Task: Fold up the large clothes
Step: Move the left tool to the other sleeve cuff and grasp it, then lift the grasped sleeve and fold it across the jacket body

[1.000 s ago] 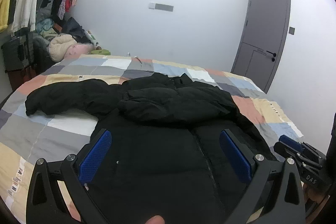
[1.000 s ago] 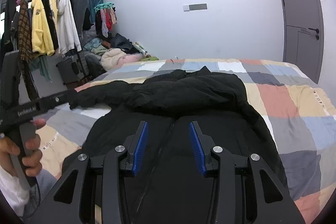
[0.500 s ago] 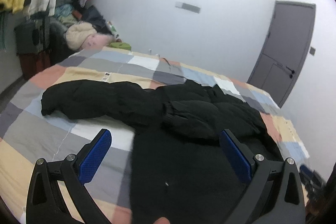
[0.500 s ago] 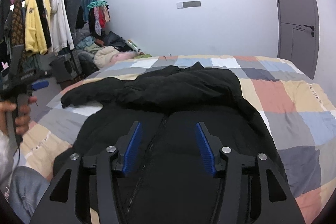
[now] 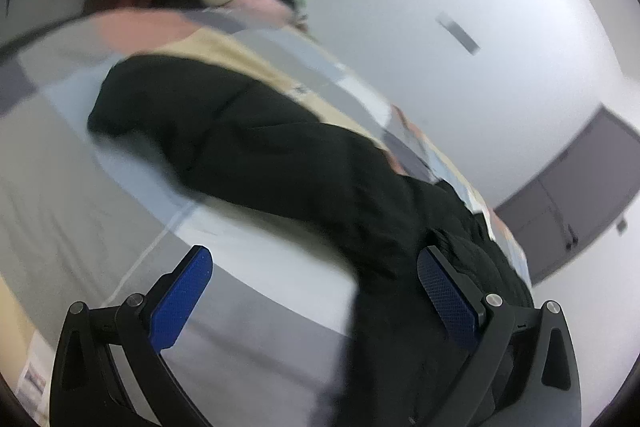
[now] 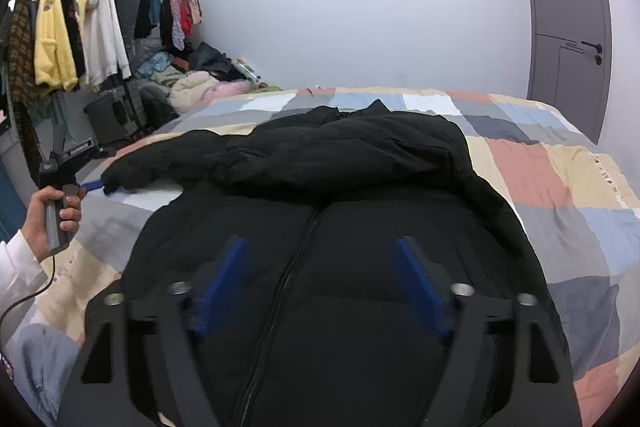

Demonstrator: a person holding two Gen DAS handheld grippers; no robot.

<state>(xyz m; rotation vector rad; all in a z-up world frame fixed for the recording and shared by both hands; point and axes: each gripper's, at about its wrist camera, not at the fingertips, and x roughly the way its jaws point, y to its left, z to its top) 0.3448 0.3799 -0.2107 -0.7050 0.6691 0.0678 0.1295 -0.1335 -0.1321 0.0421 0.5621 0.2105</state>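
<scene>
- Swung hard left since half a second ago, left gripper now tilted over the outstretched sleeve, fingers wide apart, nothing between them.
- Opened further too: right gripper, blue pads spread and blurred, empty, hovering above the zipper.
- Black jacket lying front-up on the patchwork bed, hem nearest the right camera, collar toward the far wall.
- Progress, by the look of it: early. One sleeve already laid across the chest; the other stretched out sideways on the bedspread, not yet folded in. Body fold also left to do.
- Right view only: whole jacket, and the left hand with its gripper tip just beside the cuff; contact impossible to tell.
- Left view only: close, smeared look along that sleeve; rest of the jacket mostly cut off.
</scene>
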